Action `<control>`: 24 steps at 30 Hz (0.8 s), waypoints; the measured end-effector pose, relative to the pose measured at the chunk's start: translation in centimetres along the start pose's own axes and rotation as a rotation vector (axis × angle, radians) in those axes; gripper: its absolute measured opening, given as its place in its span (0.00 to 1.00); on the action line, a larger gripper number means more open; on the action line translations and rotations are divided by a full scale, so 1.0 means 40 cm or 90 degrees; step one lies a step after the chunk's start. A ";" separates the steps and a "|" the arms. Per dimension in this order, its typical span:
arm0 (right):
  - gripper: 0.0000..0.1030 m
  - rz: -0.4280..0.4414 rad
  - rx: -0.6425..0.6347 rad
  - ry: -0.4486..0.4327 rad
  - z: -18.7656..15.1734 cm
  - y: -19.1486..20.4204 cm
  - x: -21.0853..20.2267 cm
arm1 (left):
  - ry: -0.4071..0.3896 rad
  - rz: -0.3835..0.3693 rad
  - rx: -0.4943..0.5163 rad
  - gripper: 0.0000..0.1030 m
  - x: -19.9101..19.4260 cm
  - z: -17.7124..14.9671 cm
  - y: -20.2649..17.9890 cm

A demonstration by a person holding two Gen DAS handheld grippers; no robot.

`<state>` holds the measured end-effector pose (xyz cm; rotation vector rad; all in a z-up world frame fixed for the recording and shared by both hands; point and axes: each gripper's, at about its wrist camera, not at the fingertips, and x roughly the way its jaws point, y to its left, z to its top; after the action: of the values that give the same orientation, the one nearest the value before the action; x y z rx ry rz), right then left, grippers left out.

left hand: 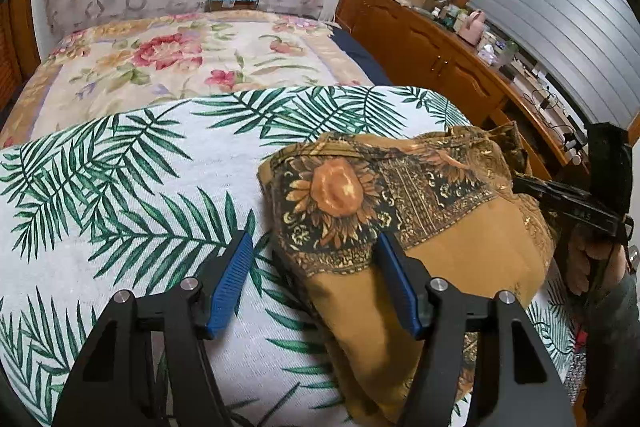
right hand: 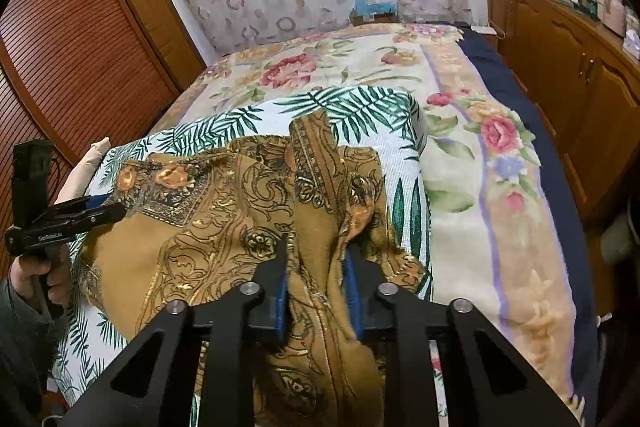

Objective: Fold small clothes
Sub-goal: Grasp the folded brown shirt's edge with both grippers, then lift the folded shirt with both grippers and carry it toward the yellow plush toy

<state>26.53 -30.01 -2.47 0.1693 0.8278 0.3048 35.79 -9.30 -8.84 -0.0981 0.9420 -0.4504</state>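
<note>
A mustard-brown garment [left hand: 400,195] with sunflower and scroll prints lies crumpled on a palm-leaf cloth [left hand: 140,187]. My left gripper [left hand: 313,237] is open at the garment's left edge. One blue pad [left hand: 230,279] is over the palm cloth and the other finger sits on the fabric. In the right wrist view, my right gripper [right hand: 317,243] is shut on a bunched ridge of the garment [right hand: 216,227]. The left gripper [right hand: 116,211] shows there at the garment's far left corner, and the right gripper [left hand: 520,183] shows at the right in the left wrist view.
The palm-leaf cloth [right hand: 360,107] covers the near end of a bed with a floral blanket [right hand: 460,187]. A wooden cabinet [right hand: 580,67] with clutter on top runs along the right. Louvred wardrobe doors [right hand: 60,47] stand on the left. A person's hand [right hand: 28,275] holds the left gripper.
</note>
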 end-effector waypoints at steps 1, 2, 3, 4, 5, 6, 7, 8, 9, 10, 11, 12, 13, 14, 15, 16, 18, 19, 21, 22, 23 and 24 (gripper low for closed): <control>0.18 0.001 -0.001 -0.005 -0.003 0.002 -0.004 | -0.001 0.009 0.013 0.62 0.002 -0.002 -0.008; 0.16 0.002 -0.001 -0.012 -0.006 0.004 -0.007 | -0.003 0.012 0.023 0.60 0.004 -0.005 -0.015; 0.16 0.002 -0.001 -0.017 -0.010 0.006 -0.010 | -0.005 0.013 0.028 0.56 0.006 -0.007 -0.018; 0.15 0.003 -0.001 -0.022 -0.013 0.011 -0.012 | -0.005 0.012 0.028 0.51 0.006 -0.006 -0.019; 0.14 0.005 -0.002 -0.028 -0.017 0.012 -0.016 | -0.003 0.002 0.022 0.46 0.008 -0.003 -0.017; 0.14 0.006 -0.002 -0.034 -0.020 0.013 -0.020 | 0.001 -0.006 0.016 0.40 0.010 0.000 -0.011; 0.14 0.007 -0.002 -0.040 -0.022 0.014 -0.025 | 0.003 -0.010 0.009 0.34 0.012 0.004 -0.007; 0.13 0.008 -0.003 -0.047 -0.024 0.017 -0.030 | 0.005 -0.016 0.005 0.30 0.012 0.006 -0.005; 0.13 0.008 -0.004 -0.053 -0.028 0.021 -0.035 | 0.004 -0.024 -0.004 0.20 0.011 0.008 0.000; 0.13 0.007 -0.006 -0.058 -0.033 0.026 -0.041 | -0.001 -0.036 -0.018 0.14 0.006 0.009 0.008; 0.13 0.005 -0.009 -0.065 -0.036 0.031 -0.047 | -0.010 -0.047 -0.029 0.12 -0.005 0.010 0.013; 0.12 0.003 -0.015 -0.070 -0.039 0.038 -0.054 | -0.023 -0.052 -0.030 0.10 -0.021 0.010 0.010; 0.12 -0.002 -0.023 -0.073 -0.042 0.046 -0.060 | -0.034 -0.053 -0.027 0.09 -0.035 0.011 0.004; 0.12 -0.008 -0.032 -0.081 -0.043 0.055 -0.067 | -0.045 -0.053 -0.024 0.08 -0.051 0.011 -0.003; 0.12 -0.011 -0.041 -0.090 -0.045 0.065 -0.078 | -0.057 -0.058 -0.022 0.08 -0.071 0.012 -0.010; 0.12 -0.012 -0.048 -0.100 -0.045 0.075 -0.090 | -0.071 -0.066 -0.022 0.07 -0.094 0.012 -0.017; 0.12 -0.015 -0.062 -0.119 -0.045 0.095 -0.114 | -0.090 -0.080 -0.021 0.06 -0.130 0.014 -0.030; 0.12 -0.017 -0.069 -0.129 -0.046 0.104 -0.127 | -0.099 -0.087 -0.017 0.06 -0.151 0.013 -0.038; 0.12 -0.020 -0.084 -0.146 -0.049 0.124 -0.151 | -0.117 -0.091 -0.006 0.06 -0.185 0.012 -0.052; 0.12 -0.022 -0.094 -0.154 -0.051 0.134 -0.161 | -0.129 -0.094 0.001 0.06 -0.209 0.010 -0.061; 0.11 -0.025 -0.101 -0.161 -0.056 0.140 -0.170 | -0.136 -0.097 0.003 0.06 -0.224 0.011 -0.063; 0.12 -0.025 -0.108 -0.169 -0.055 0.152 -0.181 | -0.148 -0.100 0.007 0.06 -0.248 0.010 -0.068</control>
<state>19.05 -26.63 2.72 0.0331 0.5385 0.3067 30.21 -7.70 -0.35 -0.2117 0.7064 -0.5763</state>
